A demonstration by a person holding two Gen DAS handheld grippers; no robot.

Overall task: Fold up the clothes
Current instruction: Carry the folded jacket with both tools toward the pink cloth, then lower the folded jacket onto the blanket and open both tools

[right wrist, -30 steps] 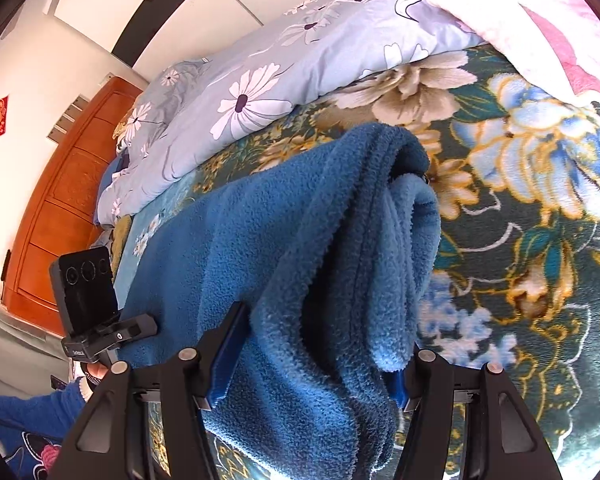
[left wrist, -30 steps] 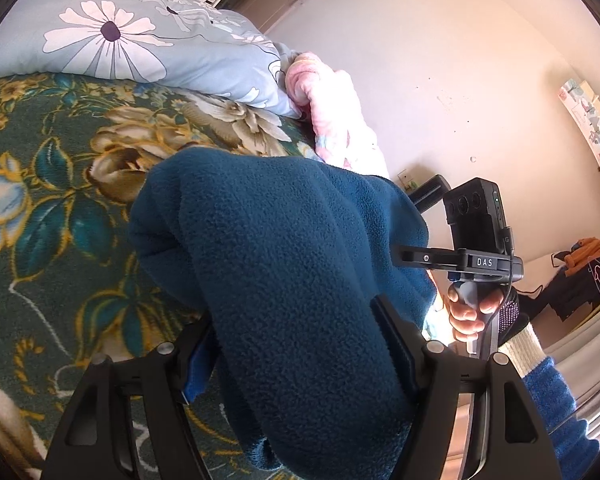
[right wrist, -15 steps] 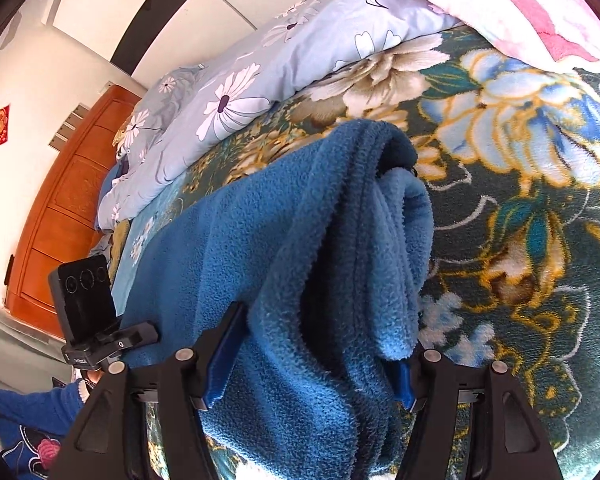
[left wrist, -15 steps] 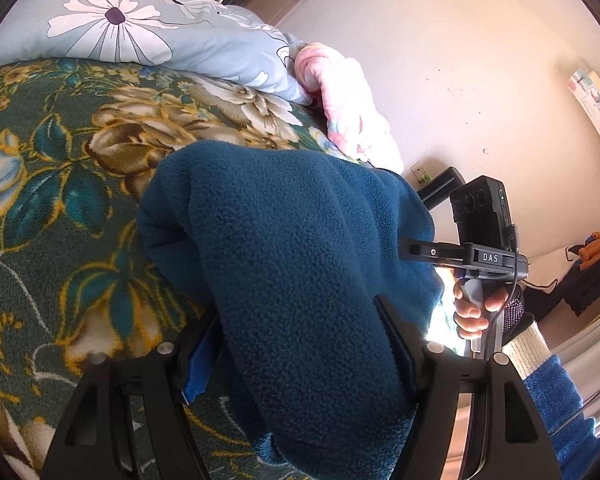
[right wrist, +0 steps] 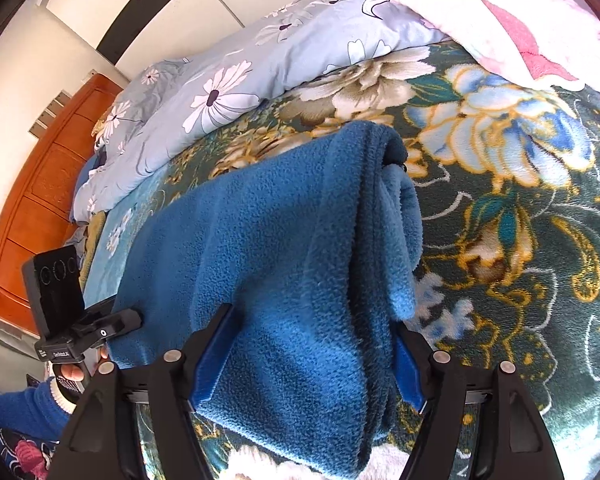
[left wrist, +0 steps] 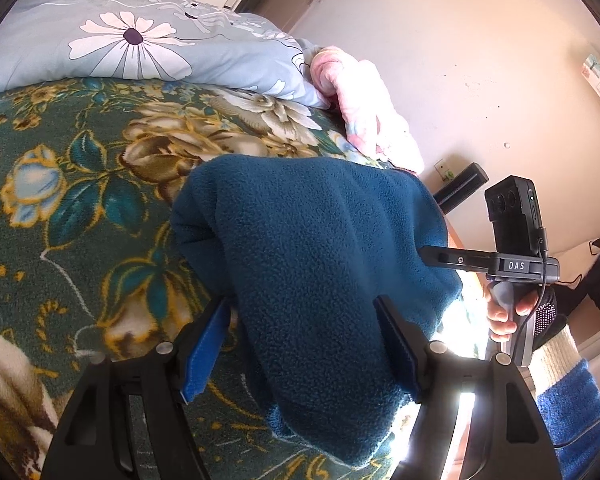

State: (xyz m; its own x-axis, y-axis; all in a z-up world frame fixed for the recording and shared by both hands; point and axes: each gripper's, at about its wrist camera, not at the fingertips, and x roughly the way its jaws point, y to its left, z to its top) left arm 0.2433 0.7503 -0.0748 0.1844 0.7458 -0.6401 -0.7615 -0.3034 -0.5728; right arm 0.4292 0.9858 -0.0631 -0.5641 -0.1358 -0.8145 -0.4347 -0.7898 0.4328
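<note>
**A:** Entry, both wrist views. Where is the garment?

**B:** The dark blue fleece garment (right wrist: 260, 240) lies bunched in a thick fold on the dark green plush blanket with gold and blue flowers (left wrist: 80, 208) that covers the bed. Its near end runs up between the fingers of both tools. The right wrist view shows a lighter blue inner layer rolled along the fold's right edge.

**A:** Left gripper (left wrist: 302, 302)?

**B:** The jaws stand wide with the fleece between them. The blue pad (left wrist: 204, 352) on the left finger faces the cloth with blanket showing in between. The right finger lies against the fleece. I read no clamp.

**A:** Right gripper (right wrist: 314, 318)?

**B:** Its jaws have just been opening. The fleece fills most of the gap between them, but both blue pad faces show beside it, so it is released rather than pinched.

**A:** Surroundings?

**B:** A pale blue quilt printed with white daisies (left wrist: 140, 48) lies along the far edge of the blanket. A pink and white fluffy cloth (left wrist: 364, 108) is heaped at the quilt's end. An orange wooden headboard (right wrist: 40, 192) stands at the left of the right wrist view. In the left wrist view, a hand (left wrist: 508, 316) in a blue sleeve with a cream cuff grips the other tool's handle.
</note>
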